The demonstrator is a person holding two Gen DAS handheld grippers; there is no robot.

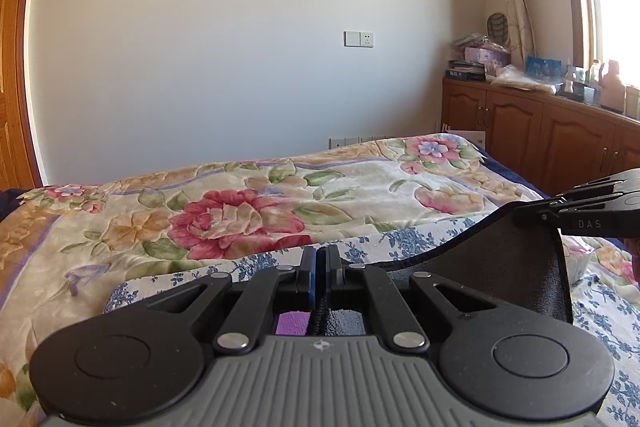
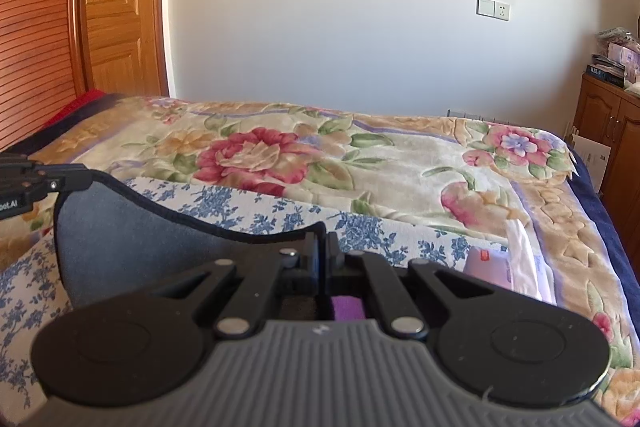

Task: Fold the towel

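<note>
A dark grey-blue towel [image 1: 516,267] with a dark hem hangs stretched between my two grippers above the bed. My left gripper [image 1: 319,259] is shut on one top corner of the towel. My right gripper [image 2: 323,247] is shut on the other top corner; the towel [image 2: 132,251] sags to its left. In the left wrist view the right gripper [image 1: 536,215] pinches the towel's far corner at the right edge. In the right wrist view the left gripper [image 2: 86,173] holds its corner at the left edge. A purple patch shows under each gripper.
The bed carries a floral blanket [image 1: 248,203] and a blue-flowered white cloth [image 2: 280,211] under the towel. A white packet [image 2: 524,259] lies on the bed at right. A wooden cabinet [image 1: 540,135] with clutter stands by the window. A wooden door [image 2: 116,3] stands at left.
</note>
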